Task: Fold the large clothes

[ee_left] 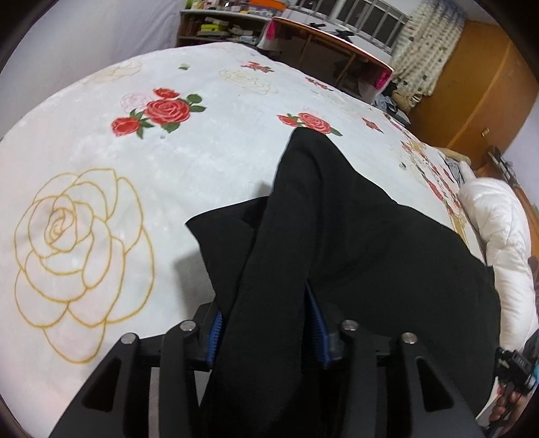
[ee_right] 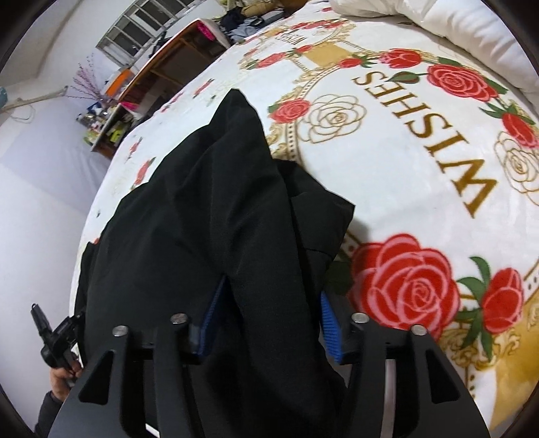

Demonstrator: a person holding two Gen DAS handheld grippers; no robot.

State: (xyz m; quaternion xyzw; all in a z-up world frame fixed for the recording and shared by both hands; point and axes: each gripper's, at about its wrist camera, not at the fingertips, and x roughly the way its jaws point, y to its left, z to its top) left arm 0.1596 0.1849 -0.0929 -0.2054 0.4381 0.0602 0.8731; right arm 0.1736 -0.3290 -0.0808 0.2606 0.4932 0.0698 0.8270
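A large black garment (ee_left: 337, 219) lies bunched on a white blanket printed with roses (ee_left: 134, 168). A thick fold of it runs up between the blue pads (ee_left: 215, 333) of my left gripper (ee_left: 266, 313). The jaws stand apart around the fold, with part of each pad face bare, so it is open. In the right wrist view the same black garment (ee_right: 202, 202) spreads over the blanket (ee_right: 404, 168). Another fold passes between the pads (ee_right: 331, 323) of my right gripper (ee_right: 273, 296), which is open, its right pad showing clear of the cloth.
A white duvet (ee_left: 488, 229) is heaped along the bed's far side. A wooden desk (ee_left: 323, 43) and cluttered shelves (ee_left: 215, 27) stand beyond the bed under a window. A hand (ee_right: 60, 374) holds the other gripper's handle at the lower left.
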